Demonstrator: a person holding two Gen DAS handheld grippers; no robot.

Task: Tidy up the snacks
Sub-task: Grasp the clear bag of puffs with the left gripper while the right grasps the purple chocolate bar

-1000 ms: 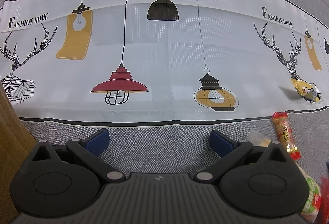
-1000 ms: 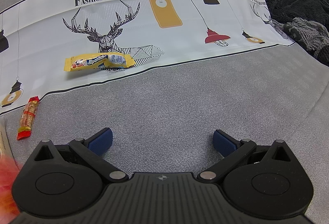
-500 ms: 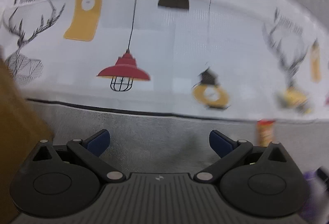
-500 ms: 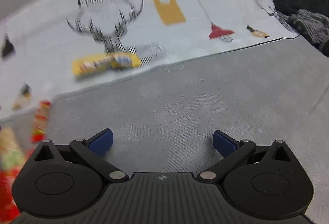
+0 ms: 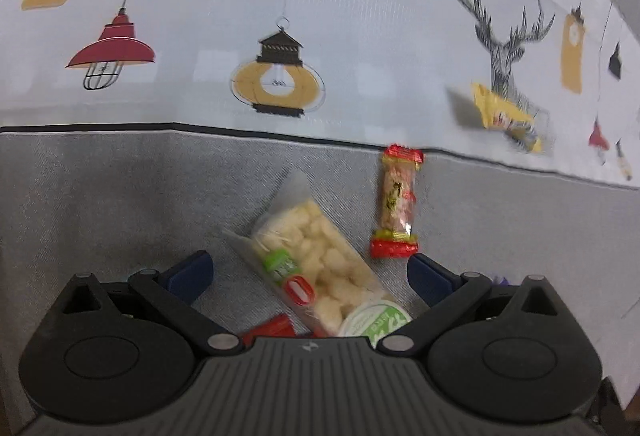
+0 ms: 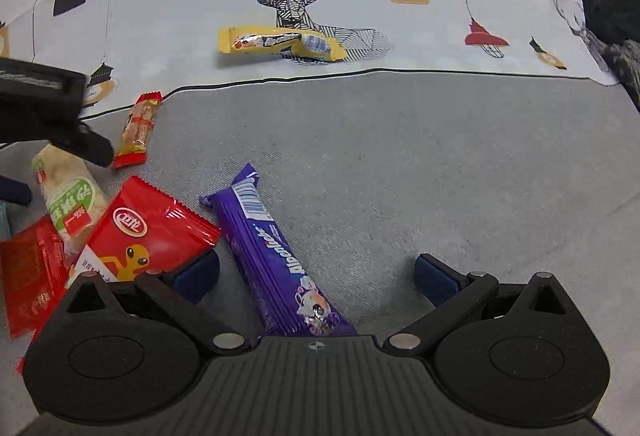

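Observation:
My left gripper [image 5: 310,274] is open over a clear bag of pale puffed snacks [image 5: 316,268] on the grey surface; the bag lies between its jaws. A small red-ended bar [image 5: 396,202] lies just right of it, and a yellow packet [image 5: 506,114] lies further off on the printed cloth. My right gripper [image 6: 318,272] is open over a purple Alpenliebe bar [image 6: 272,248] that runs between its jaws. In the right wrist view, red packets [image 6: 148,232], the puffed snack bag [image 6: 68,196], the small bar [image 6: 138,128], the yellow packet [image 6: 280,42] and the left gripper [image 6: 52,112] show.
A white cloth [image 5: 320,16] printed with lamps and deer covers the far part of the grey surface [image 6: 400,156]. Dark clothing [image 6: 612,4] lies at the far right edge.
Both grippers have swung towards the snack pile. The puffed snack bag now lies between the left jaws and the purple bar between the right jaws. Both stay open.

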